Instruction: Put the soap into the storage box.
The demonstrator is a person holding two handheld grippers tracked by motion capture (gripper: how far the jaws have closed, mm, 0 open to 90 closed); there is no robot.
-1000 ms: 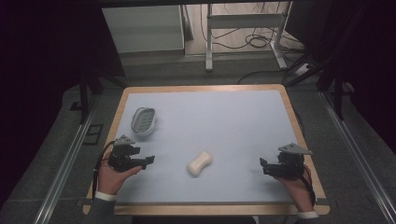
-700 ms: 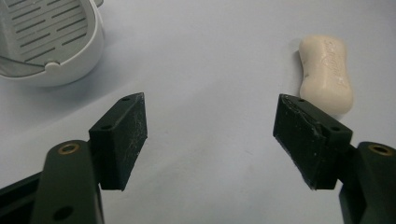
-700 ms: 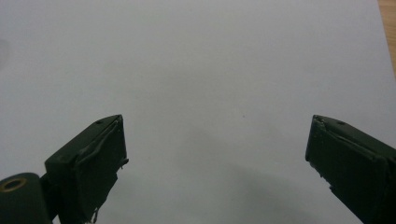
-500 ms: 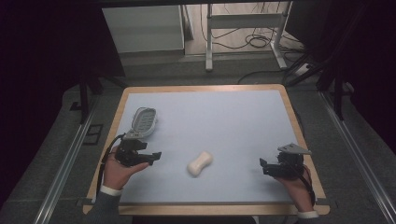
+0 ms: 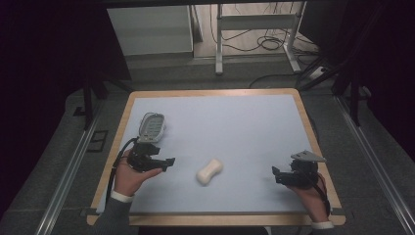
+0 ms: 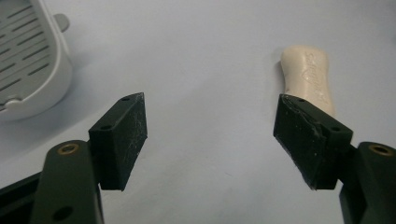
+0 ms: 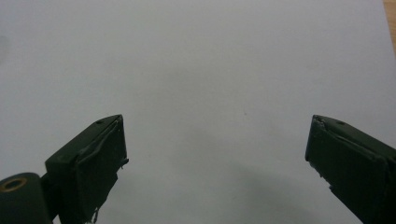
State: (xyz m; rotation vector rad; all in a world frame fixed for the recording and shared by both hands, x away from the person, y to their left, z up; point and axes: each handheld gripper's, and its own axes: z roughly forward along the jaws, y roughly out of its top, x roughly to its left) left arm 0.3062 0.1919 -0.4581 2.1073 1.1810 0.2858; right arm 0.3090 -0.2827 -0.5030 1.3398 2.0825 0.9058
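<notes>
1. Soap bar [image 5: 209,171]: cream-white, waisted in the middle, rounded ends, faint lettering pressed into its top face; it lies flat on the pale blue mat [image 5: 235,127], near the front, between the two grippers
2. Left gripper [image 5: 169,161]: jaws wide apart, nothing held; the soap lies just beyond its right jaw in the left gripper view
3. Right gripper [image 5: 275,175]: jaws wide apart, empty, over bare mat, well apart from the soap
4. Grey slotted soap dish [image 5: 151,125]: sits on the mat just behind the left gripper
</notes>
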